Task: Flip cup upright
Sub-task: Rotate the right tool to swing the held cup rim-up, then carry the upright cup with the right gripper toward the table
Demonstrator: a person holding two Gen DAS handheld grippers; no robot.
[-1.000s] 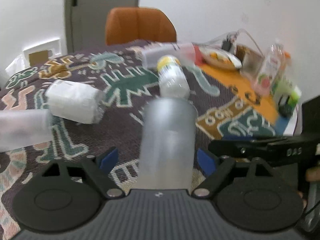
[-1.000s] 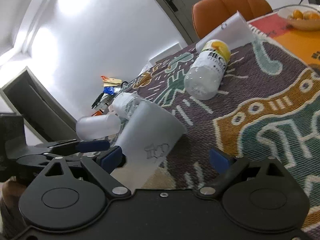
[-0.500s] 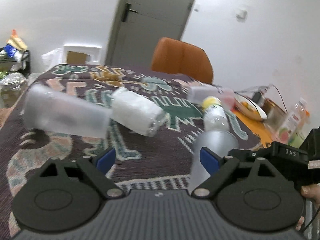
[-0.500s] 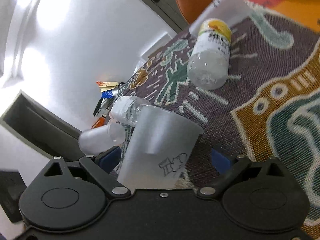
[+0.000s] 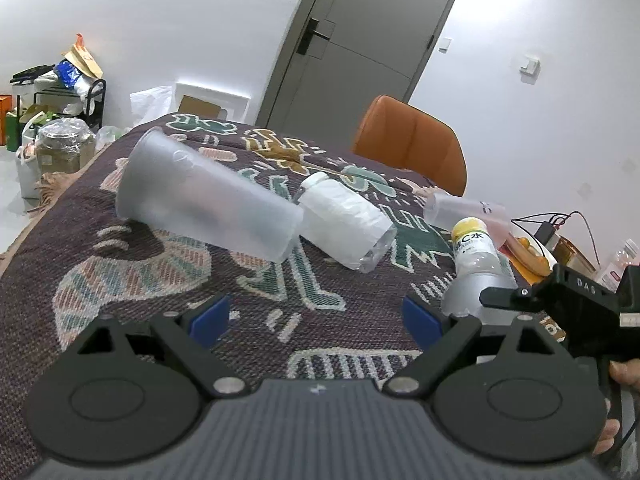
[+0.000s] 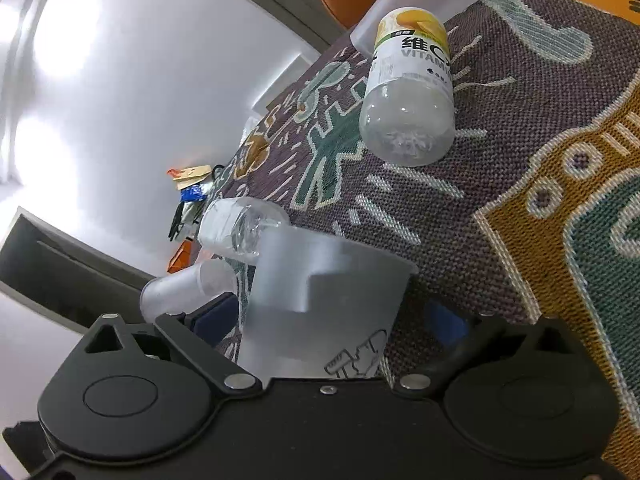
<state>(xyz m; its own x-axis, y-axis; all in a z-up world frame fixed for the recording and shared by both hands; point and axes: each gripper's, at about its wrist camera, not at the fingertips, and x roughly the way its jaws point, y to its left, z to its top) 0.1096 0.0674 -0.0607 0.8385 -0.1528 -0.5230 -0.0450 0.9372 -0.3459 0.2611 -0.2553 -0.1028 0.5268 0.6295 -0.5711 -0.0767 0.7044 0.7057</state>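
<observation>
A frosted plastic cup with a small drawing [image 6: 320, 300] stands between my right gripper's [image 6: 332, 316] fingers, rim toward the table; the jaws sit wide on either side and contact is unclear. The same cup [image 5: 466, 300] shows partly at the right of the left wrist view, behind the right gripper's body [image 5: 568, 304]. My left gripper [image 5: 316, 316] is open and empty above the patterned cloth. A second frosted cup [image 5: 208, 200] lies on its side ahead of it, also in the right wrist view [image 6: 188, 288].
A white-wrapped bottle [image 5: 344, 220] lies beside the second cup. A yellow-capped vitamin bottle [image 6: 412, 88] lies on the cloth [image 6: 540, 160]. A third cup [image 5: 464, 212] lies farther back. An orange chair [image 5: 408, 140] stands behind the table. Clutter stands at the right edge.
My left gripper has swung left, away from the drawn cup, and now faces the lying cup. The cup at the right gripper has tipped from tilted to nearly vertical.
</observation>
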